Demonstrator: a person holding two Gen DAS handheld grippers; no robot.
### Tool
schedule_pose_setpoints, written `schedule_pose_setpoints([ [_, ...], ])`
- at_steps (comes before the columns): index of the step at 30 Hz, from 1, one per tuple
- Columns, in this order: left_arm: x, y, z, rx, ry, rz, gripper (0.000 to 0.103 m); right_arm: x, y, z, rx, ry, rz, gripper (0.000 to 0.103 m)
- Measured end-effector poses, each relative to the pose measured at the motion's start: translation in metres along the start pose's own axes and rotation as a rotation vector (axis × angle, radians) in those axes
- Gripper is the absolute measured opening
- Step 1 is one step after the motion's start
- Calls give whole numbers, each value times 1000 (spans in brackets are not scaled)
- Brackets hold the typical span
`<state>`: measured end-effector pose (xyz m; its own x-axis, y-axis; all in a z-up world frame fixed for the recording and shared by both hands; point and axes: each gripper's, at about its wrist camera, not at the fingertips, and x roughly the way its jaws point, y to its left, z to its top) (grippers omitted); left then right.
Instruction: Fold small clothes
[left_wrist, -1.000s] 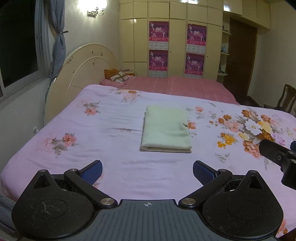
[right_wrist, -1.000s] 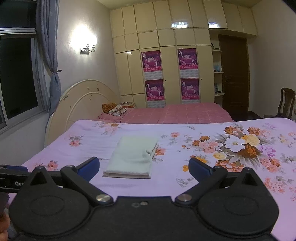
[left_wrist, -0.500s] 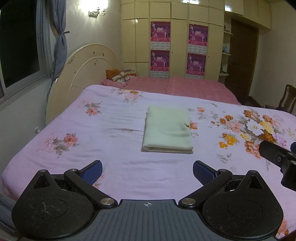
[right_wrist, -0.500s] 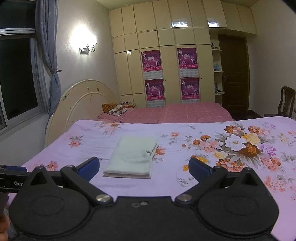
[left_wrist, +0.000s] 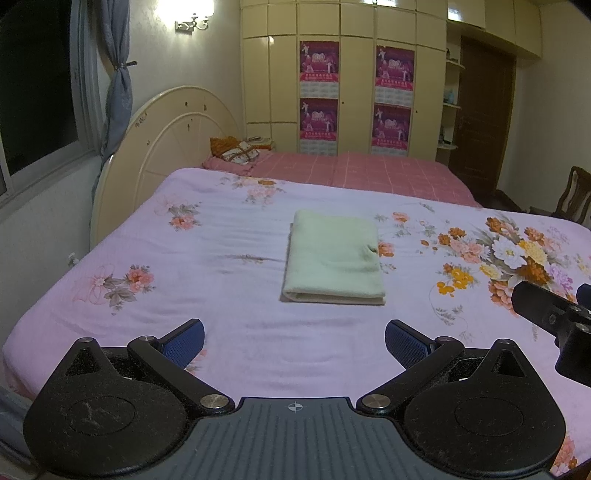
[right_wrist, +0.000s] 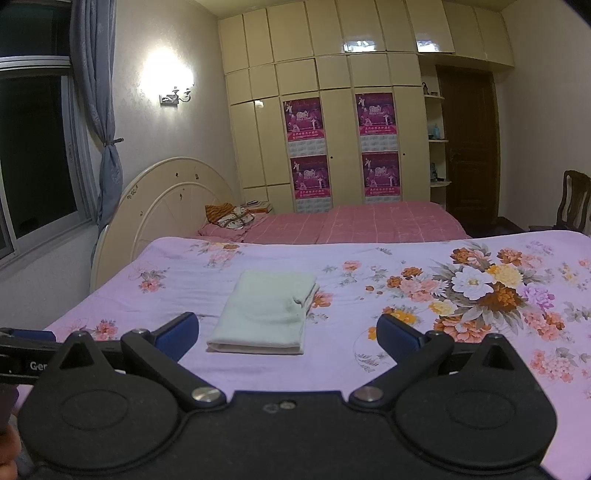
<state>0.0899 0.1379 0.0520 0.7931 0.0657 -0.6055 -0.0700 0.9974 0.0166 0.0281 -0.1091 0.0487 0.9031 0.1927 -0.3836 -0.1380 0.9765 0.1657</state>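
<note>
While the pale green folded cloth lies flat on the floral bedsheet, near the middle of the bed, both tools hang back from it and neither touches it. The left gripper sits low at the near edge of the bed, its blue-padded fingers spread wide, nothing between them, and the cloth lies straight ahead beyond the gap. Over on the right, same story: the right gripper has its fingers splayed wide and empty, with the cloth ahead and slightly left of centre, its near folded edge just past the fingertips in that view. The cloth is a neat rectangle, layers stacked, the thick fold facing the cameras, and there is a small pucker on its right edge. In the left wrist view a black part of the other tool pokes in at the right side, above the big flower print. Behind the bed stands a curved cream headboard, a second bed with a pink checked cover, and a cream wardrobe with four magenta posters. A lit wall lamp glows beside a tied grey curtain.
</note>
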Motion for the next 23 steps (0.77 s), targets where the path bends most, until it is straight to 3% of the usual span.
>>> schedule_pose_setpoints([
  [15, 10, -5, 1, -3, 12, -3, 103, 6, -1, -2, 3, 14, 1, 102],
  [23, 21, -10, 5, 23, -5, -43, 103, 19, -5, -6, 0, 33, 10, 102],
])
